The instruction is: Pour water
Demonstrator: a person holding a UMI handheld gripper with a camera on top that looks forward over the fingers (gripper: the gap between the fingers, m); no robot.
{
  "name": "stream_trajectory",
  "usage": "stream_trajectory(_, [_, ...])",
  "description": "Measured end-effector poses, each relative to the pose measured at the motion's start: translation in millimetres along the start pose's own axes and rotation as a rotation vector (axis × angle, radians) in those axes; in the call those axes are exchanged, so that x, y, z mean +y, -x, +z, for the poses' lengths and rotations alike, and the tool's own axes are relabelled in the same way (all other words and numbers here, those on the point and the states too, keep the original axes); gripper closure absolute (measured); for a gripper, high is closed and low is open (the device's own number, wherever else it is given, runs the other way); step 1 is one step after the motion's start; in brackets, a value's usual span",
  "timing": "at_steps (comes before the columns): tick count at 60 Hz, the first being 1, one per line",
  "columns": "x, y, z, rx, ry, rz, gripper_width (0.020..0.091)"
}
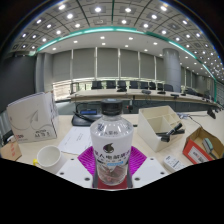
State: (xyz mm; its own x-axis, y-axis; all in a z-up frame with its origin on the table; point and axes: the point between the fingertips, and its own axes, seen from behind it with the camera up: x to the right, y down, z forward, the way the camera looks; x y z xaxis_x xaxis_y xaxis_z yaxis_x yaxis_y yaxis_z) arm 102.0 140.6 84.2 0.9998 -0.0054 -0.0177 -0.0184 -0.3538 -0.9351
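A clear plastic water bottle (111, 143) with a white cap and a pale label stands upright between my gripper's (111, 170) two fingers. The magenta pads (90, 160) press on both sides of its lower body, so the gripper is shut on it. A small white cup (48, 155) sits on the table to the left, a little ahead of the fingers. The bottle's base is hidden behind the gripper housing.
An open white box (158, 124) lies ahead to the right, a cardboard box (205, 147) further right, and a white carton (32, 116) stands at the left. Beyond the table (75, 135) are rows of desks and chairs in a large hall.
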Motion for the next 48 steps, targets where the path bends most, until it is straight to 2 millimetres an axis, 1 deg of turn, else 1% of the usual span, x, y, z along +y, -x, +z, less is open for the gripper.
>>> stream_trajectory(1, [4.1, 2.5, 4.7, 0.002, 0.002, 0.0, 0.0713])
stream_trajectory(4, [19.1, -1.4, 6.2, -0.001, 0.018, 0.002, 0.0713])
stream_trajectory(6, [29.4, -3.4, 5.5, -0.001, 0.031, 0.004, 0.0699])
stream_trajectory(7, [24.7, -3.6, 4.8, -0.003, 0.003, 0.004, 0.07])
stream_trajectory(10, [24.6, -1.4, 4.9, 0.0, -0.01, -0.008, 0.0683])
stream_trajectory(14, [25.5, 0.3, 3.9, 0.004, -0.014, -0.024, 0.0621])
stream_trajectory(19, [26.5, -2.0, 4.4, 0.011, -0.003, -0.002, 0.0554])
stream_trajectory(20, [29.5, -2.9, 4.6, 0.013, 0.014, 0.003, 0.0534])
stream_trajectory(21, [32.9, -3.2, 4.6, 0.013, 0.033, 0.007, 0.0495])
stream_trajectory(22, [36.1, -3.2, 4.1, 0.011, 0.05, 0.011, 0.0439])
stream_trajectory(24, [40.3, -2.1, 2.0, 0.005, 0.076, 0.016, 0.0279])
stream_trajectory(25, [40.7, -1.8, 0.5, 0.003, 0.083, 0.018, 0.0228])
stream_trajectory(27, [40.3, -0.8, -5.2, 0.003, 0.09, 0.019, 0.0273])
stream_trajectory(29, [39.0, -1.3, -10.9, 0.007, 0.096, 0.017, 0.0266])
stream_trajectory(31, [37.3, -1.5, -17.9, 0.013, 0.104, 0.011, 0.0237])
stream_trajectory(35, [33.0, -1.5, -34.4, 0.025, 0.122, -0.006, 0.0245])
stream_trajectory(39, [26.4, 1.3, -57.1, 0.04, 0.14, -0.026, 0.0246])
stream_trajectory(43, [19.7, 6.3, -83.9, 0.046, 0.16, -0.033, 0.0245])
stream_trajectory(48, [12.0, 17.1, -126.6, 0.05, 0.193, -0.026, 0.0245])
